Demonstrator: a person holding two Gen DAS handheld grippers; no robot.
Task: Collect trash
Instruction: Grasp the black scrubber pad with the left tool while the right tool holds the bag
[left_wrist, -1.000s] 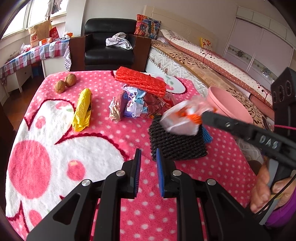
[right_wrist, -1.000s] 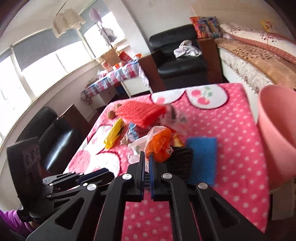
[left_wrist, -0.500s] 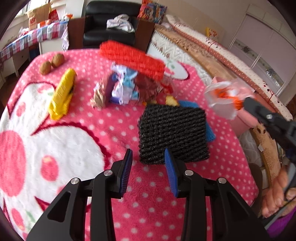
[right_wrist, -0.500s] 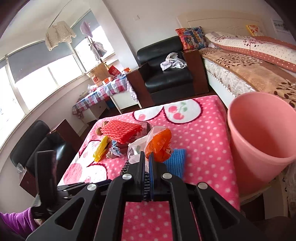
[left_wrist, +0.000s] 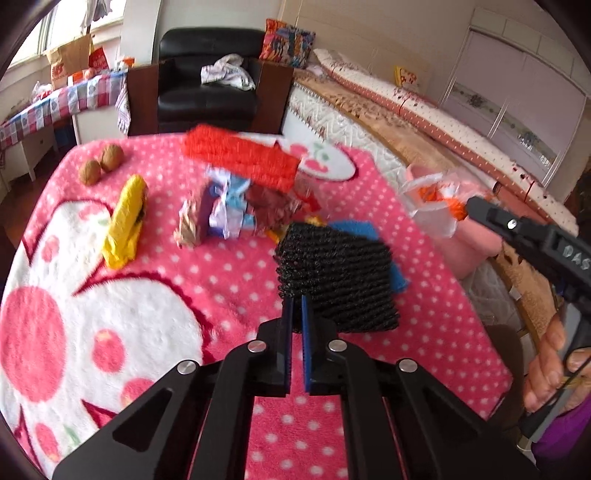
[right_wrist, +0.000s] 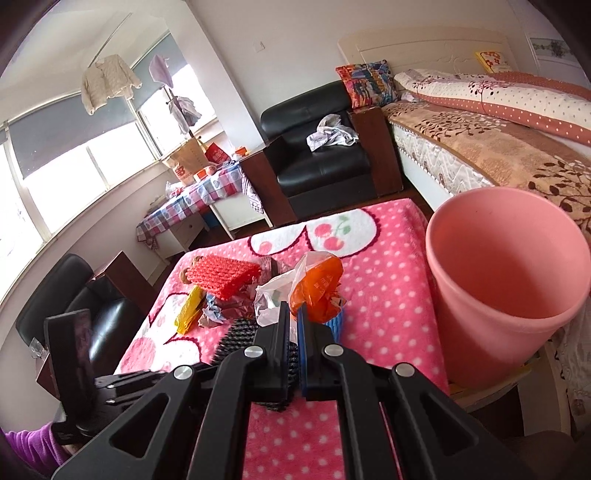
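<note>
My right gripper (right_wrist: 293, 314) is shut on a clear and orange plastic bag (right_wrist: 314, 286) and holds it above the pink blanket, left of the pink bin (right_wrist: 506, 280). In the left wrist view the bag (left_wrist: 436, 205) hangs in front of the bin (left_wrist: 465, 245). My left gripper (left_wrist: 297, 306) is shut and empty, low over the near edge of a black woven pad (left_wrist: 336, 273). A yellow wrapper (left_wrist: 125, 221) and a pile of crumpled wrappers (left_wrist: 229, 212) lie on the blanket.
A red woven pad (left_wrist: 240, 158) rests on the wrapper pile. A blue pad (left_wrist: 354, 229) sticks out from under the black one. Two walnuts (left_wrist: 101, 164) lie at the far left. A bed and a black armchair (left_wrist: 207, 81) stand beyond the table.
My left gripper has closed from open and moved nearer the black pad. My right gripper carried the bag further right, towards the pink bin.
</note>
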